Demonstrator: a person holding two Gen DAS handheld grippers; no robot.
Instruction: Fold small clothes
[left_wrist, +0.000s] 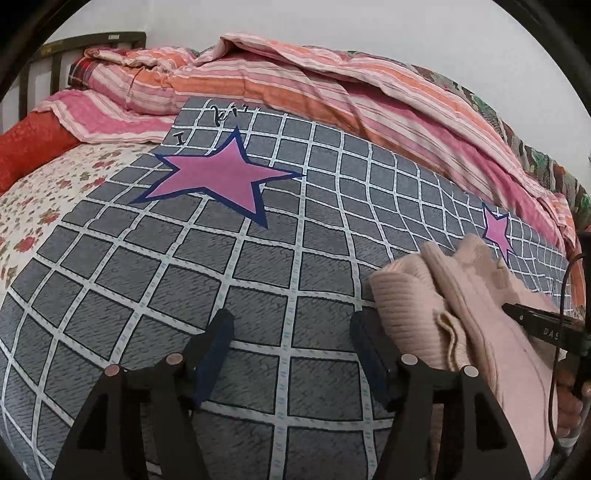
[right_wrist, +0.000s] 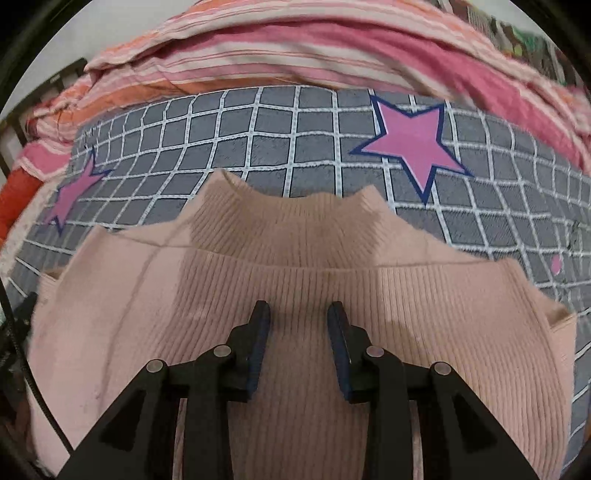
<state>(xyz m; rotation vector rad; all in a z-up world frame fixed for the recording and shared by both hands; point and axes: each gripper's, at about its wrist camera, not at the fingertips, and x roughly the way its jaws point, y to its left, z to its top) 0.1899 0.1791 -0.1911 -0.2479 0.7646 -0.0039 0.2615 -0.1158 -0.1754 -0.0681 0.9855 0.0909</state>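
Sweater, pink ribbed knit (right_wrist: 295, 295), lies on the bed's grey checked star blanket (right_wrist: 295, 129), sides folded in. Both tools gape, holding nothing: right tool (right_wrist: 298, 314) above its middle, left tool (left_wrist: 291, 325) beside it. Next, probably pinch the bottom and fold up.

- Sweater (right_wrist: 303, 295): pale pink knit cloth, finely ribbed, matt and soft-looking; plainer, smoother knit at one side.
- Sheet (left_wrist: 207, 280): grey cloth with a printed white grid and pink stars, matt, faintly streaked.
- Quilt (left_wrist: 295, 85): striped woven cloth, matt, creased.
- Left tool (left_wrist: 291, 332): matt black plastic, blue pads, dull metal pins.
- Headboard (left_wrist: 55, 55): dark bars, slight sheen.
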